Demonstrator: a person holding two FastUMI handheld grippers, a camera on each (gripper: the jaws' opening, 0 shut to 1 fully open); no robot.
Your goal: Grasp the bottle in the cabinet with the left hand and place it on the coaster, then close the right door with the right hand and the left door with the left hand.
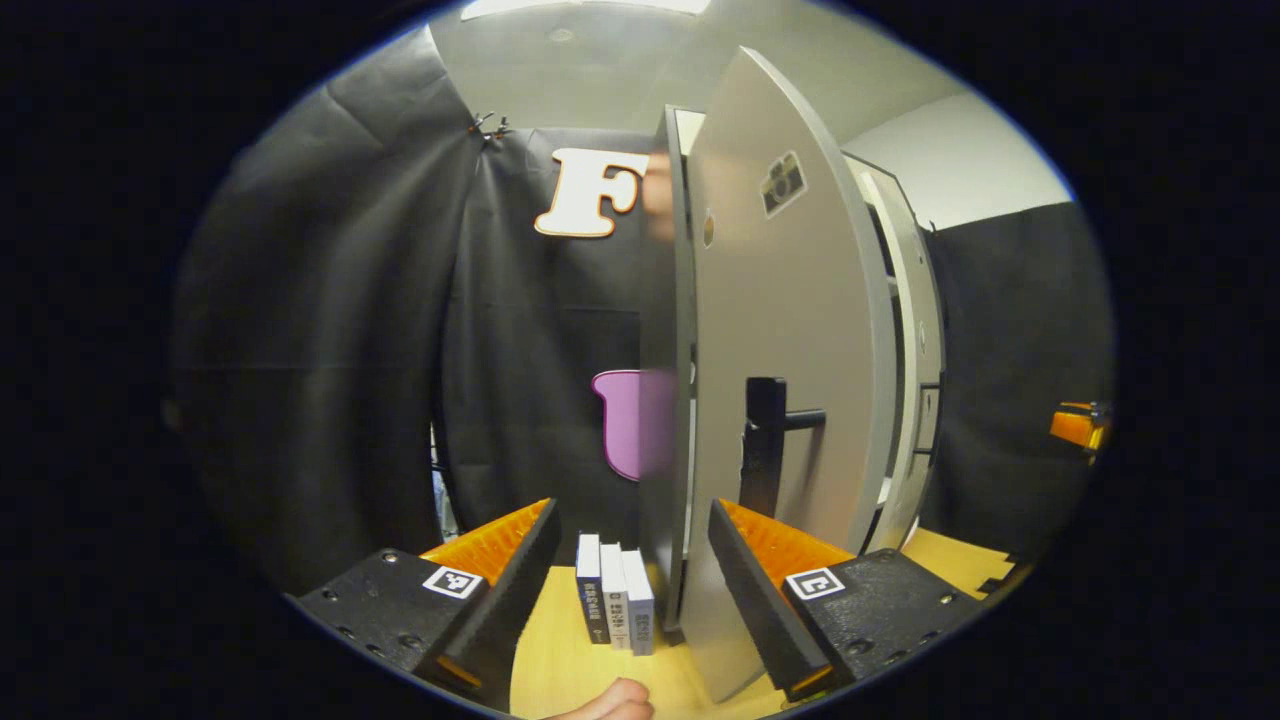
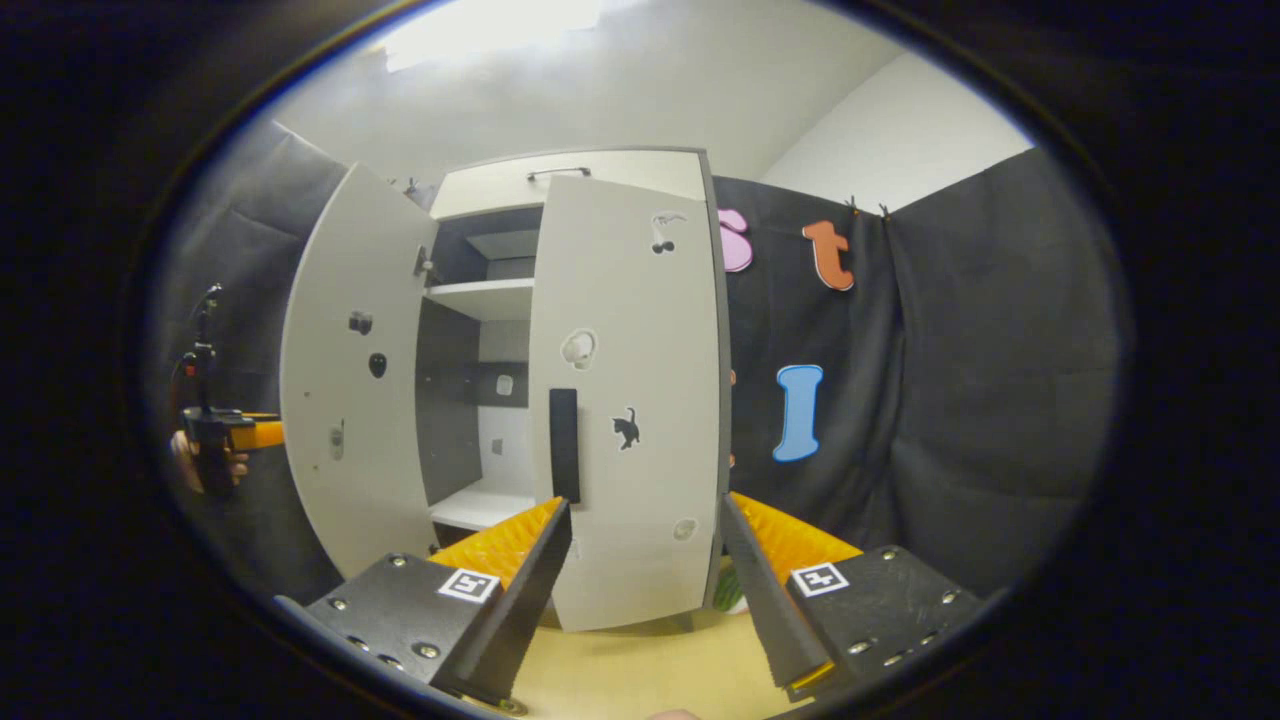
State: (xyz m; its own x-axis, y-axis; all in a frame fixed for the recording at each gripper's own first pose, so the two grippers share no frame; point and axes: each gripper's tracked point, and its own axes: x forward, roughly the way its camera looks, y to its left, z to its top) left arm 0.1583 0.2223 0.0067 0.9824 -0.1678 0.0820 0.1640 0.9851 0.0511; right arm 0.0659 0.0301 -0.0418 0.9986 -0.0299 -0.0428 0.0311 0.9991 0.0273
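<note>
In the left gripper view the cabinet's left door (image 1: 800, 330) stands open, close in front and nearly edge-on, with its black handle (image 1: 765, 440) showing. My left gripper (image 1: 635, 590) is open and holds nothing; the door's lower edge sits just inside its right finger. In the right gripper view the cabinet (image 2: 480, 300) faces me. Its right door (image 2: 630, 330), with a black handle (image 2: 564, 445), lies shut or nearly shut, while the left door (image 2: 345, 400) swings wide open. My right gripper (image 2: 645, 590) is open and holds nothing, just short of the right door. A hand holds the left gripper (image 2: 225, 435) beyond the open door.
Three small white boxes (image 1: 615, 600) stand on the wooden tabletop (image 1: 560, 670) between my left fingers. Something green (image 2: 730, 590) peeks out at the right door's lower corner. White shelves (image 2: 480, 505) show inside the cabinet. The other gripper's orange part (image 1: 1078, 425) shows far right.
</note>
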